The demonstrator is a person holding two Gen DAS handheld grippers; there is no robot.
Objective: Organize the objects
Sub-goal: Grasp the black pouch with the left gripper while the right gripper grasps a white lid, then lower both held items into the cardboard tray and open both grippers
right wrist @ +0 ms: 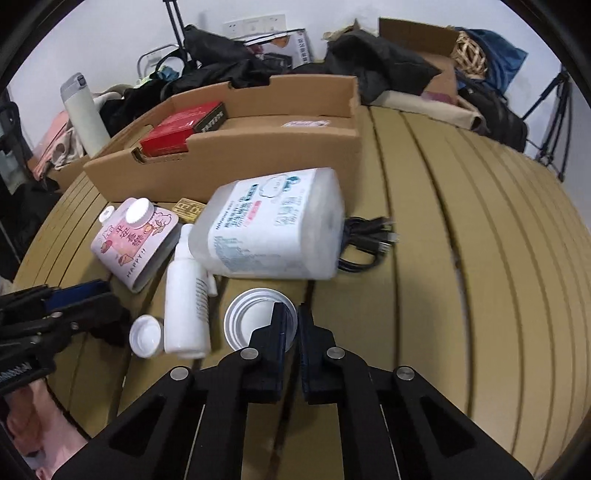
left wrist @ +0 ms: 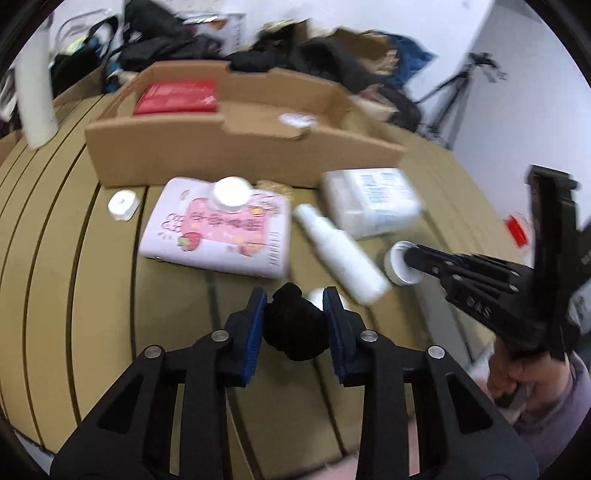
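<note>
Both my views are evenly and softly lit from above, bright on the white wall [right wrist: 110, 33] at the far side, with only faint shadows under things on the slatted table [right wrist: 461, 221] and no strong glare. My left wrist view is smeared by motion blur, worst on the cardboard tray [left wrist: 236, 162], while my right wrist view is sharper. The fisheye bends the table slats into arcs and leaves black corners.

Left black two-finger gripper [left wrist: 294, 306] clamps a black object between blue pads; right black two-finger gripper [right wrist: 290, 325] nearly closed on a rim.
</note>
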